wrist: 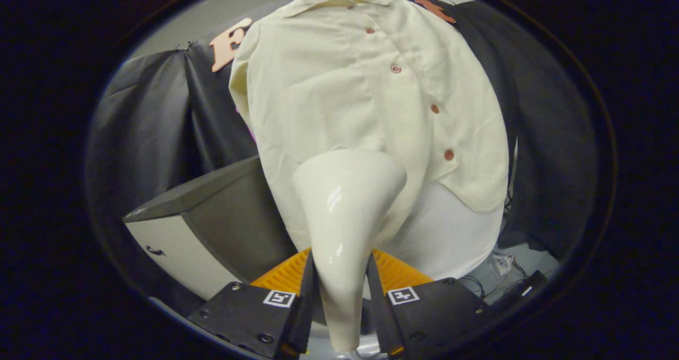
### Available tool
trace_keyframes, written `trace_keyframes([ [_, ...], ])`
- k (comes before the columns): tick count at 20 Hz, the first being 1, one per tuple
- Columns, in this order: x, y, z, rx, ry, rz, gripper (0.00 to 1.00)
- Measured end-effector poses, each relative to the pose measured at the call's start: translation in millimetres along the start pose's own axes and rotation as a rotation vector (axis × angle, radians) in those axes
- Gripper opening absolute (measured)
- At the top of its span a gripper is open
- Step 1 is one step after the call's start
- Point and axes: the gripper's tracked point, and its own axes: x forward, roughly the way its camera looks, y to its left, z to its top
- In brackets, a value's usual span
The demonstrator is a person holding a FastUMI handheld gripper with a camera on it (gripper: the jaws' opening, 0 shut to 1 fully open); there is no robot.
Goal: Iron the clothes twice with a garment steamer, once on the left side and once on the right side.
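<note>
Cream steamer [345, 211] is clamped between both fingers of the gripper [341, 291], its flared head against the lower front of the hanging cream shirt [339, 95], left of the button row [419, 89]

The gripper [341, 291] had its fingers closed against either side of the steamer [345, 217], whose handle ran down between them while its wide head rose ahead of them. The head stood before the lower front of the shirt [339, 89], left of the row of buttons [435, 108]. The shirt hung in front of the booth's cloth wall [159, 116]. A table [212, 217] stood to the left of the shirt, ahead of the left finger. Cables [501, 267] lay on the floor beyond the right finger.
</note>
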Motion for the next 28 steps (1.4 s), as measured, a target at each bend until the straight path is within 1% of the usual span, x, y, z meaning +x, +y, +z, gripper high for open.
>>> trace_keyframes([
  [7,-38,-29,121,-0.059,-0.124,-0.024,0.49],
  [11,-39,-54,194,-0.053,-0.206,-0.072,0.49],
  [13,-37,-71,228,-0.046,-0.254,-0.113,0.49],
  [16,-35,-93,271,-0.016,-0.326,-0.148,0.48],
  [18,-23,-109,289,0.009,-0.354,-0.178,0.48],
  [21,-6,-132,295,0.046,-0.358,-0.207,0.48],
  [22,-3,-138,297,0.060,-0.372,-0.208,0.48],
  [24,2,-143,301,0.081,-0.398,-0.177,0.48],
  [28,12,-165,286,0.113,-0.379,-0.183,0.48],
])
